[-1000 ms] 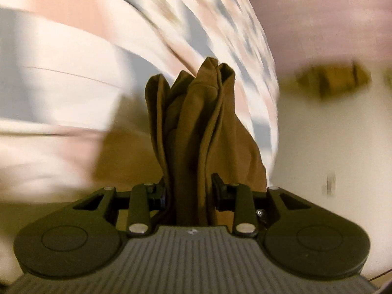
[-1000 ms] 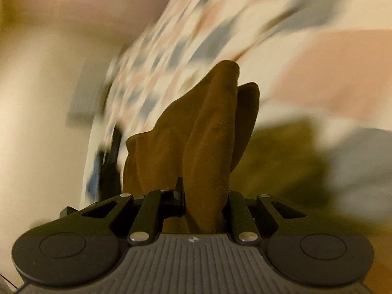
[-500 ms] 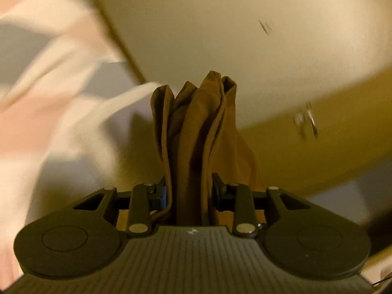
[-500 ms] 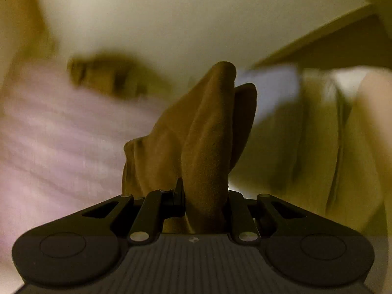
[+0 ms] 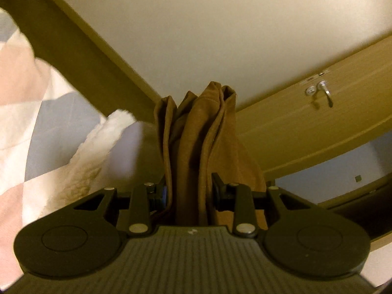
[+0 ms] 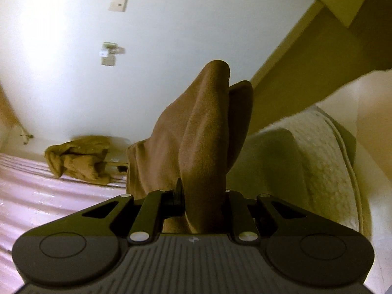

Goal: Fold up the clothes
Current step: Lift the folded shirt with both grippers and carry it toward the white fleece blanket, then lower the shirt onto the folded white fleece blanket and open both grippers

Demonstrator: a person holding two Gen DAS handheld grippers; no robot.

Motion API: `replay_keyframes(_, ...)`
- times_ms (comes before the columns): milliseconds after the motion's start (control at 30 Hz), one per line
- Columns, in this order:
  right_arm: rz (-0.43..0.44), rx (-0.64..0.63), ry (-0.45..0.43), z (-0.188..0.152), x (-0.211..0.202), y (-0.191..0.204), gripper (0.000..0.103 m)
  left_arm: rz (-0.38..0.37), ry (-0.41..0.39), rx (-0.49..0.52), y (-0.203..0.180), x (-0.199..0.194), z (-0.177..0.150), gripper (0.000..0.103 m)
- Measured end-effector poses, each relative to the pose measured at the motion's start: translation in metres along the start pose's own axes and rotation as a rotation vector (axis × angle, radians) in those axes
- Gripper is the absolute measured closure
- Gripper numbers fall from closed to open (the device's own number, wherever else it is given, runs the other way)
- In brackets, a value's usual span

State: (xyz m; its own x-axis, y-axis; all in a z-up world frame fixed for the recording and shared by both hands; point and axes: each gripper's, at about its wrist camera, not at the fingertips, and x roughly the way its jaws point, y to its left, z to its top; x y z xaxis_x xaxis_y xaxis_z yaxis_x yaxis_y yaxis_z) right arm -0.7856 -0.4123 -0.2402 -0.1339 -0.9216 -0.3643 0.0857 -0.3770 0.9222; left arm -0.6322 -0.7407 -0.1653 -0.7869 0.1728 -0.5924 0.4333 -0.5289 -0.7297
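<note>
Left gripper (image 5: 189, 191): jaws drawn in close and clamped on a bunched fold of the brown garment (image 5: 196, 147), which stands up in pleats between the fingers and hides their tips. Behind it are a pale wall and a wooden door with a lever handle (image 5: 324, 93).

Right gripper (image 6: 203, 196): likewise clenched on a thick wad of the same brown cloth (image 6: 201, 142), lifted clear of the pink striped bedding (image 6: 49, 191). A second crumpled tan garment (image 6: 78, 159) lies farther off on the bedding.
</note>
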Motion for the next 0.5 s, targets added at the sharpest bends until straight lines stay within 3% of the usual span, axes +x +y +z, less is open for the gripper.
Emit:
replay_keyframes(167, -0.071, -0.056, -0.003, -0.017, 0.017, -0.016, 0.087, 0.004, 0.029, -0.022, 0.042, 0.019, -0.005, 0.074)
replay_keyframes(333, -0.102, -0.218, -0.048, -0.02, 0.028, -0.017, 0.077, 0.011, -0.047, 0.019, 0.06, 0.016, -0.001, 0.058)
replay_keyframes(433, -0.143, -0.308, -0.059, -0.018, 0.021, -0.002, 0.07, 0.093, -0.105, 0.073, 0.059, -0.005, 0.004, 0.055)
replay_keyframes(500, -0.203, -0.444, -0.09, -0.016, 0.01, 0.017, 0.066, 0.202, -0.181, 0.155, 0.045, -0.028, 0.0, 0.067)
